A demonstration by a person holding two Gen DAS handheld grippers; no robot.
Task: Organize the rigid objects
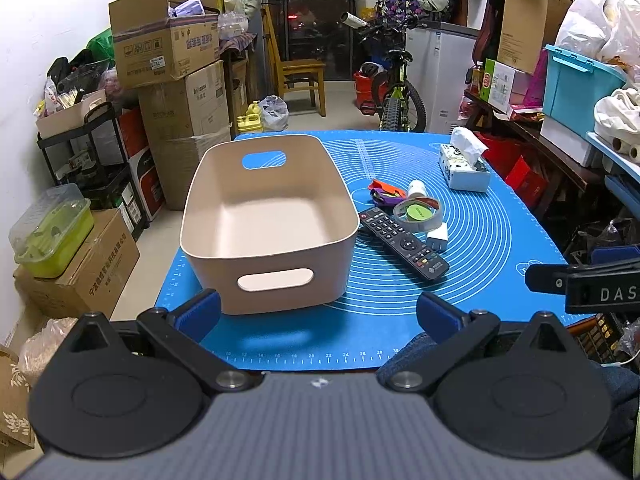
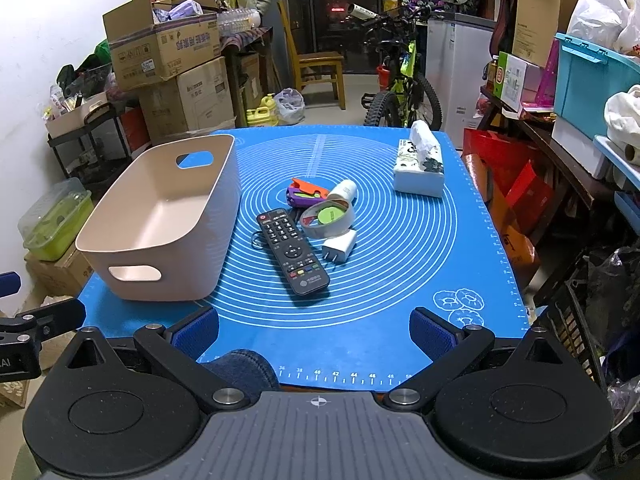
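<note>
An empty beige bin (image 1: pixel 264 220) (image 2: pixel 160 220) with cut-out handles stands on the left of the blue mat (image 1: pixel 480 240) (image 2: pixel 400 260). To its right lie a black remote (image 1: pixel 404 243) (image 2: pixel 294 250), a tape roll (image 1: pixel 418 213) (image 2: pixel 328 218), a white charger plug (image 1: pixel 437 236) (image 2: pixel 339 247), a white bottle (image 1: pixel 417 189) (image 2: pixel 344 191) and an orange-purple toy (image 1: pixel 384 192) (image 2: pixel 306 193). My left gripper (image 1: pixel 318 312) hangs open at the mat's near edge, in front of the bin. My right gripper (image 2: pixel 314 330) is open too, near the front edge, short of the remote.
A tissue box (image 1: pixel 464 166) (image 2: pixel 420 166) sits at the mat's far right. Stacked cardboard boxes (image 1: pixel 176 80) stand left of the table; a bicycle (image 1: pixel 396 92), a chair (image 1: pixel 298 76) and cluttered shelves (image 1: pixel 580 92) lie beyond and to the right. A denim-clad knee (image 2: pixel 244 372) shows below.
</note>
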